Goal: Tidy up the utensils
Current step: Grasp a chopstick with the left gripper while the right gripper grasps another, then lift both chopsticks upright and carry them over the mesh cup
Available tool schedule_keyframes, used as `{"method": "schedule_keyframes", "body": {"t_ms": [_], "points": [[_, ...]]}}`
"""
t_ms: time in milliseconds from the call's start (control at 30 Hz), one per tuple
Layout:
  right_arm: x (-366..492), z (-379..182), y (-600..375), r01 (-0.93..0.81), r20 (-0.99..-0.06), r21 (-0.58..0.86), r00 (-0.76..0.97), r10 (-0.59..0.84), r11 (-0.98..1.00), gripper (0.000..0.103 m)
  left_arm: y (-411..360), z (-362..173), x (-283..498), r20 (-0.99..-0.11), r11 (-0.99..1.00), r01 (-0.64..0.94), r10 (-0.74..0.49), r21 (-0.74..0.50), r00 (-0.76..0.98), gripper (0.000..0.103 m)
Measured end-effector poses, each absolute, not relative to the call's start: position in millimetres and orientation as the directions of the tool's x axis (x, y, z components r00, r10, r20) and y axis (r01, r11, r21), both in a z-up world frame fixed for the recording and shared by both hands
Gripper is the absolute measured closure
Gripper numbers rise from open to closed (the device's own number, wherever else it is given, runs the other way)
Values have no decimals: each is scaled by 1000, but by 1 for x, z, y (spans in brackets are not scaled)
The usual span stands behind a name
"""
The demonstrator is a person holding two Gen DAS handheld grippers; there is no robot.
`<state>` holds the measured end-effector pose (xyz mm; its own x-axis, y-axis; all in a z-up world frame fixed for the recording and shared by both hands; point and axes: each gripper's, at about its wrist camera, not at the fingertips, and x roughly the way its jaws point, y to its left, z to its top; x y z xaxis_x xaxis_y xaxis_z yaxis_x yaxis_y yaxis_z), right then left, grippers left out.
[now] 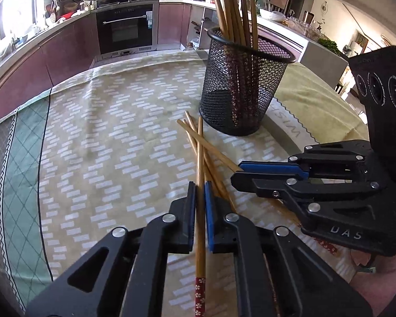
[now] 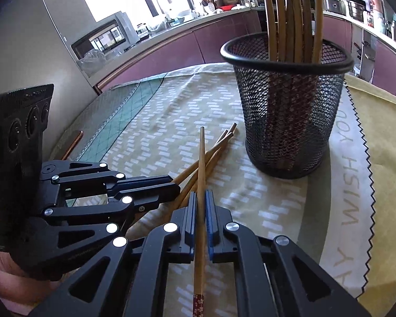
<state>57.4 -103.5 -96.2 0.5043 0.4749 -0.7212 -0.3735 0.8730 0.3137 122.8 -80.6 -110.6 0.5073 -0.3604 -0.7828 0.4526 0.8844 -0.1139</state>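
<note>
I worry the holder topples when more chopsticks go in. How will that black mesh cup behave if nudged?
The mesh cup looks light, so a nudge probably slides it on the tablecloth. Tall chopsticks leaning out likely make it top-heavy and apt to tip.

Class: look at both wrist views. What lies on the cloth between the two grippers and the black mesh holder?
Only loose chopsticks, crossed, tips toward the mesh holder; otherwise bare tablecloth. Both views show it.

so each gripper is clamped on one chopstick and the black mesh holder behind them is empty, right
Not quite: the mesh holder is not empty. The right wrist view shows several chopsticks standing in it. The rest holds: the left gripper and the right gripper are each shut on one chopstick.
</note>
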Motion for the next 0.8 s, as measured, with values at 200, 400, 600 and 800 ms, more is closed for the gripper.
{"method": "schedule_keyframes", "body": {"t_ms": [200, 400, 600, 800], "points": [[45, -71, -119, -385, -665, 319, 560, 494, 866, 97, -73, -86, 118, -740, 871, 467, -415, -154, 530, 96], [35, -42, -134, -391, -601, 315, 623, 501, 865, 97, -62, -52, 113, -673, 840, 499, -497, -214, 547, 96], [27, -17, -154, -397, -538, 320, 671, 510, 860, 97, -51, -18, 105, -599, 814, 524, -557, -252, 576, 96], [28, 1, -161, -402, -500, 321, 697, 514, 858, 97, -44, 9, 99, -536, 798, 541, -589, -267, 605, 95]]}}
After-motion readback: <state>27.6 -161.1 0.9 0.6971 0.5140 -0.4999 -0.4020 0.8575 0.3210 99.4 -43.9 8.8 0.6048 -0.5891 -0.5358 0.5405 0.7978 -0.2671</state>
